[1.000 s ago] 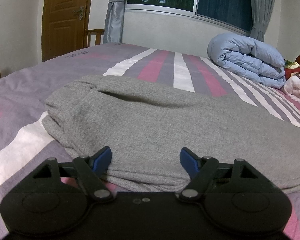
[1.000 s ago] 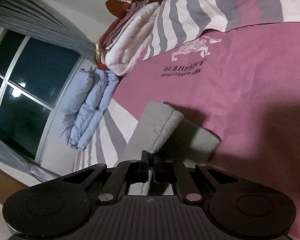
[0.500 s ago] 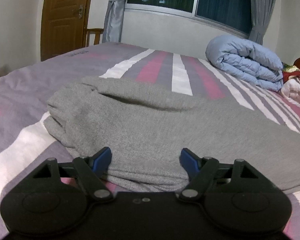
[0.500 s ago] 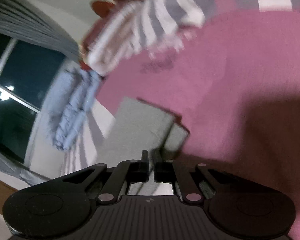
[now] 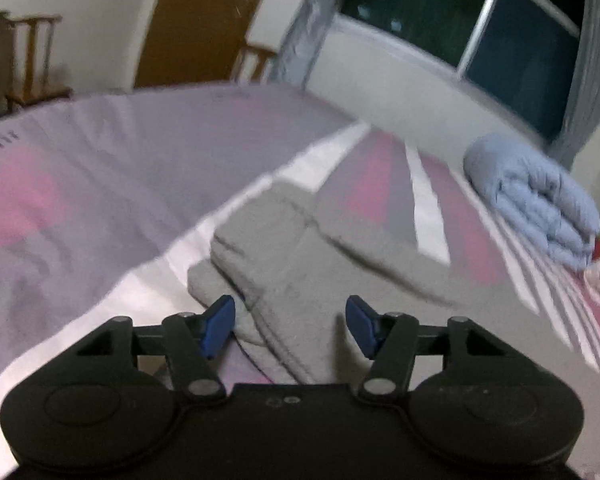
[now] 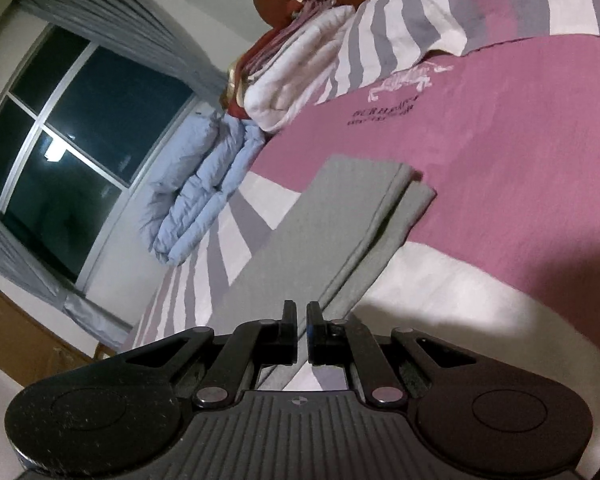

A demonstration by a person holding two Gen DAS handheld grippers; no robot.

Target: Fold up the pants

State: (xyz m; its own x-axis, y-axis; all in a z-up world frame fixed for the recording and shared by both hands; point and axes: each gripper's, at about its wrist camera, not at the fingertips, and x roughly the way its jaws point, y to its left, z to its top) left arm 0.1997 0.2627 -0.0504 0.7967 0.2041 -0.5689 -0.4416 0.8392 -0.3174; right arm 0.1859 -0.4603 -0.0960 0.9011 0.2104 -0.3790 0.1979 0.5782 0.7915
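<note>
The grey pants (image 5: 312, 264) are lying flat on the striped bed (image 5: 112, 184), already doubled leg over leg; judged a soft, thick knit, light, limp, and not slippery on the bedspread, so any lifted part is likely to drape and drag. The left gripper (image 5: 287, 328) is hovering over the bunched waistband end, its blue fingers (image 5: 219, 326) closing with the near edge of the cloth lying between them but not yet pinched; the left finger is sitting just beside the elastic folds. The right gripper (image 6: 301, 330) is pointing along the leg end (image 6: 340, 224) of the pants, fingers clenched almost to touching; grey cloth is showing directly ahead of and beneath the tips, but whether a thin hem is nipped between them cannot be told from this view. Best holds, as a judgement: the layered waistband edge at the left fingers, taking all layers at once, and the paired cuffs far ahead of the right fingers, so both legs travel together. No containers are in view; beyond the fingers a rolled blue quilt (image 5: 532, 196) and a stack of folded white bedding (image 6: 300, 80) are resting on the bed, well apart from the pants.
</note>
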